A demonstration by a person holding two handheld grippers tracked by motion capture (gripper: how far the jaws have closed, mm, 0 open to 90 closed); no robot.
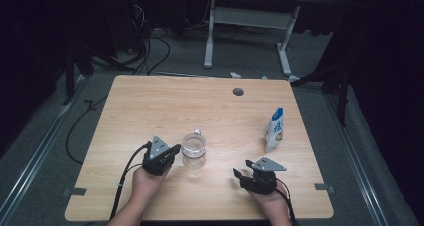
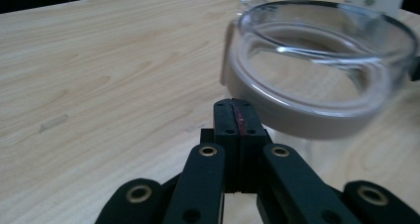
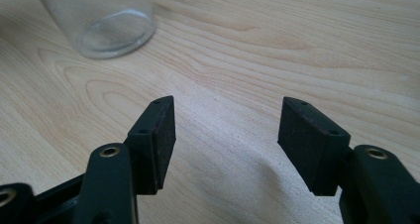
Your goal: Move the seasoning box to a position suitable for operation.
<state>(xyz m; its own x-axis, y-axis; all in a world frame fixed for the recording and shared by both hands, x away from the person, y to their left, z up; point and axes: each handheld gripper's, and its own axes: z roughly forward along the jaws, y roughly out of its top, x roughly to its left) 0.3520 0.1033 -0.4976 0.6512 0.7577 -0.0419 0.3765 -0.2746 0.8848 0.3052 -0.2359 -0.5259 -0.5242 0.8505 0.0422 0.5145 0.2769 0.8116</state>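
Observation:
A clear glass beaker [image 1: 194, 150] with a small pour lip stands upright on the wooden table [image 1: 150, 111], near the front middle. My left gripper [image 1: 176, 149] sits just left of it, jaws pressed together with nothing between them. In the left gripper view the shut pads [image 2: 240, 116] point at the lower left side of the beaker [image 2: 317, 80], very close to the glass. My right gripper [image 1: 241, 169] rests low at the front right, its jaws wide apart over bare wood. The right gripper view shows its empty gap [image 3: 225, 135] and the beaker's base [image 3: 106, 21] farther off.
A small blue and white carton [image 1: 274, 129] stands upright near the table's right edge. A round cable hole [image 1: 238, 92] sits near the far edge. Behind the table are a desk frame [image 1: 247, 21] and loose cables [image 1: 145, 51] on the floor.

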